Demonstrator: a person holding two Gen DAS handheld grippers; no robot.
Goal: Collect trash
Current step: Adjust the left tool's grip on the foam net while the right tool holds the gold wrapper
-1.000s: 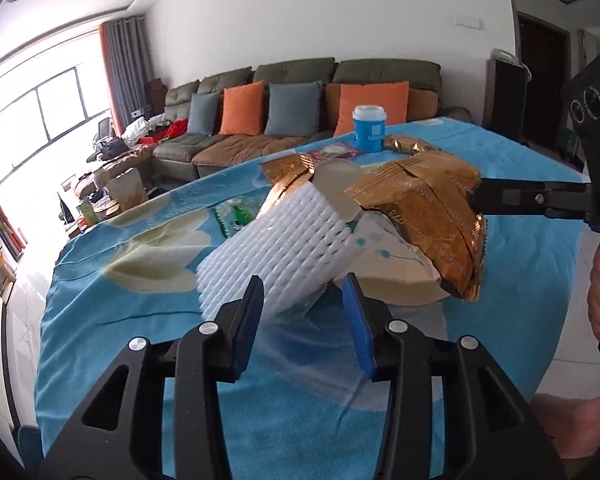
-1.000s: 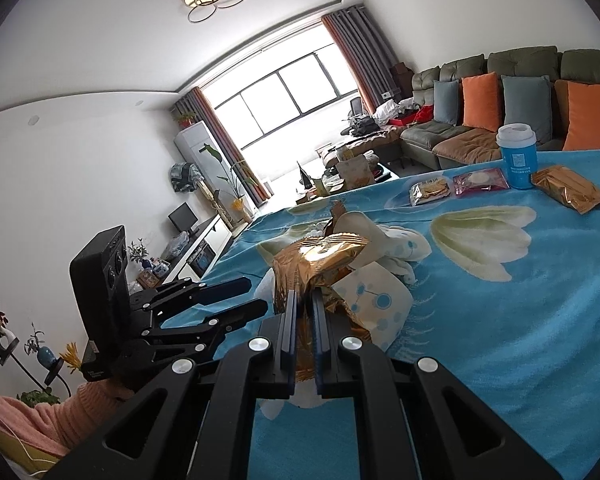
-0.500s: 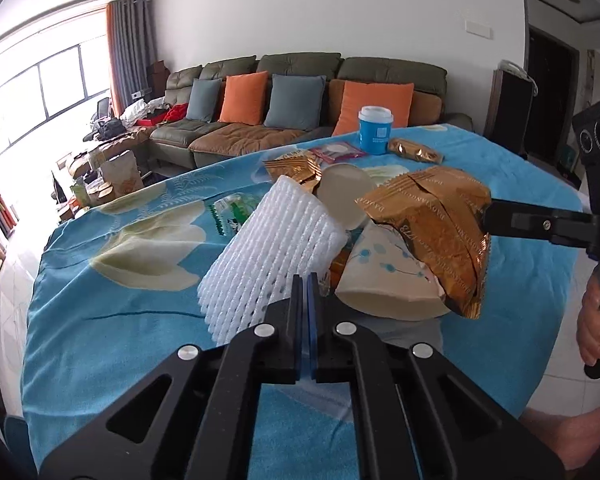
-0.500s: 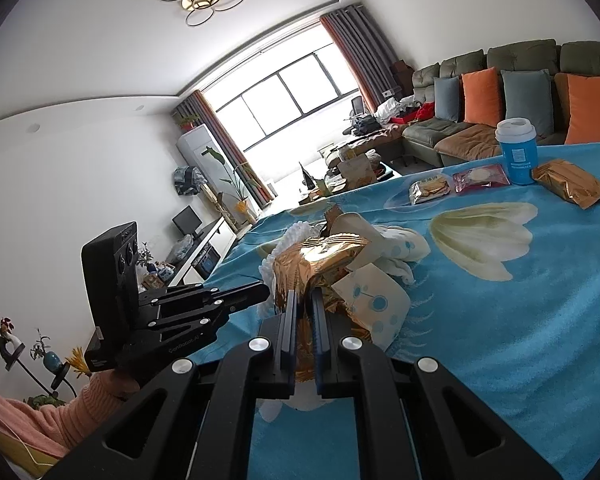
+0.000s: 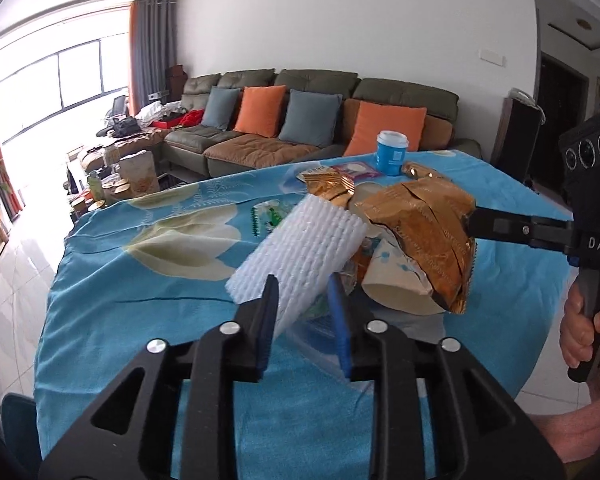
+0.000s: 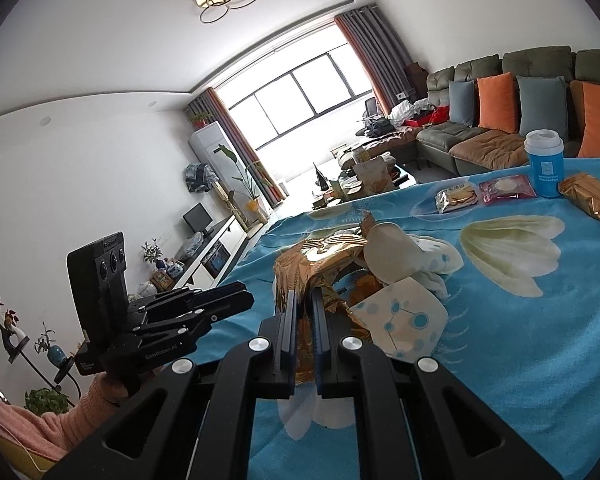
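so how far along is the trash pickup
Partly done: wrappers and paper cups sit heaped in one pile mid-table. In hand: the right claw is shut on a gold wrapper; the left claw is opening around the white foam net. Left: the blue cup and three snack packets beside it.

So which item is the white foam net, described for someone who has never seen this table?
Start at the table's blue flowered cloth and find the trash pile near its close edge. The white foam net is the ribbed mesh sleeve lying between the opening left claw fingers. Unlike the shiny gold wrapper beside it, it is matte white and latticed.
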